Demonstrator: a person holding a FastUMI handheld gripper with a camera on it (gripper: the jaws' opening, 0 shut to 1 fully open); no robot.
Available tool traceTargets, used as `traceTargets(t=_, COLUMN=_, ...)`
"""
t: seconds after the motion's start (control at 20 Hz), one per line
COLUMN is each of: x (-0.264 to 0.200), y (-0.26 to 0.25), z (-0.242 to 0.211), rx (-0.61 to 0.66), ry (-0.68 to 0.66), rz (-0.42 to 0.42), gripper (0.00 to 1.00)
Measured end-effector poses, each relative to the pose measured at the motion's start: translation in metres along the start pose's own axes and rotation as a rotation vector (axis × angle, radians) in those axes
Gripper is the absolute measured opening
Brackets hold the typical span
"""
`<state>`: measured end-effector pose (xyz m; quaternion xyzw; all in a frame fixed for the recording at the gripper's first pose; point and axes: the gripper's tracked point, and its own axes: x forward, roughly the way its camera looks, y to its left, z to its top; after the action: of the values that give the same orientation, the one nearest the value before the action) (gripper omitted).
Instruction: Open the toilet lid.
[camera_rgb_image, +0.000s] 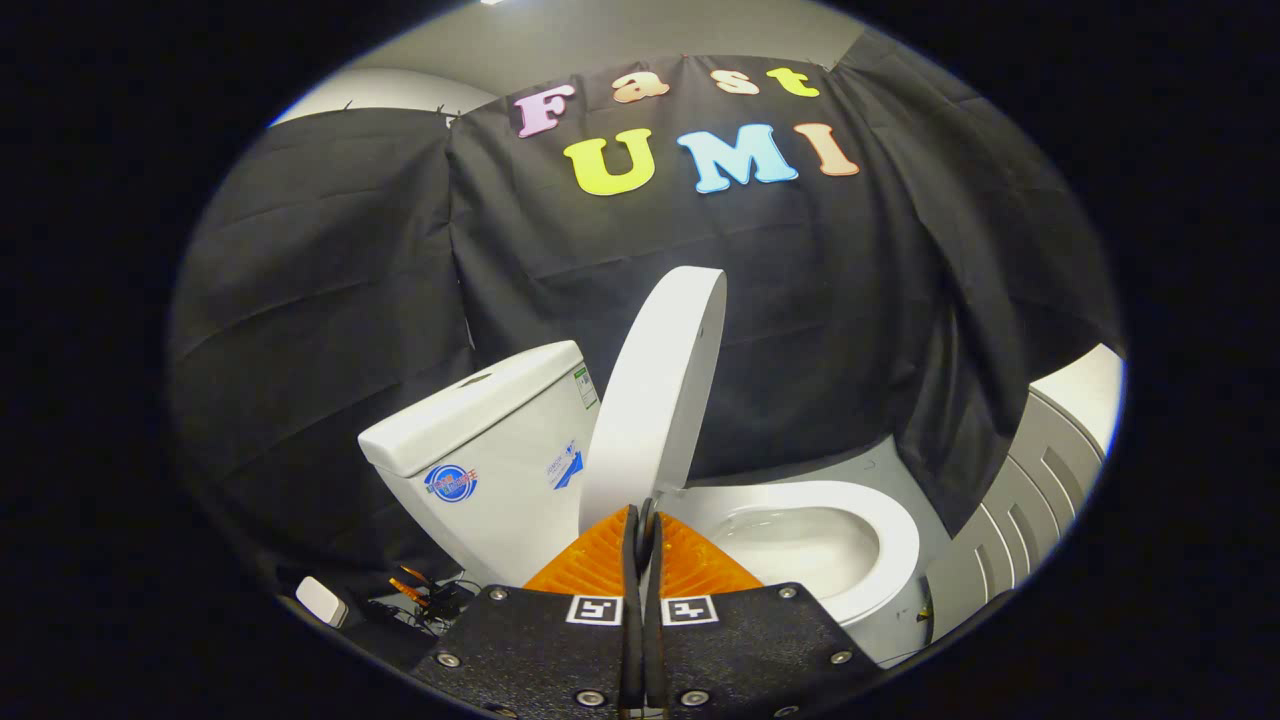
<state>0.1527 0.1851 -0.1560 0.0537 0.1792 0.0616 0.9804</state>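
Already you have most of the job behind you, judging by how things stand. Biggest in front of you is the toilet (560, 470), set against the black cloth wall (330, 290), its tank (490, 440) off to the left of your fingers and its seat (880, 540) lying flat over the open bowl (800, 545) just to the right of them. The lid (655, 400) is up: it stands nearly upright just beyond your fingertips, seen almost edge-on, leaning back toward the tank but apparently not yet resting on it; whether they touch you cannot tell from this angle. Your gripper (641, 520) is drawn in tight, the two fingers side by side with barely a slit between them and nothing held there; their tips sit at the lid's lower edge, and contact cannot be made out. So the lift looks done, and what seems left is a small push to tip the lid back against the tank, if it is not there already. Down at the left, on the floor by the tank's foot, lie a small white box (322, 600) and some tangled wires (430, 595).
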Motion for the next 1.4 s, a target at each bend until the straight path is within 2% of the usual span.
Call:
traceTargets(t=0.4, x=0.015, y=0.056, z=0.009, rx=-0.168, ry=-0.072, rz=-0.001, gripper=0.00)
traceTargets(t=1.1, x=0.043, y=0.128, z=0.006, rx=-0.295, ry=-0.114, rz=0.063, gripper=0.00)
traceTargets(t=1.4, x=0.050, y=0.143, z=0.004, rx=-0.327, ry=-0.132, rz=0.070, gripper=0.00)
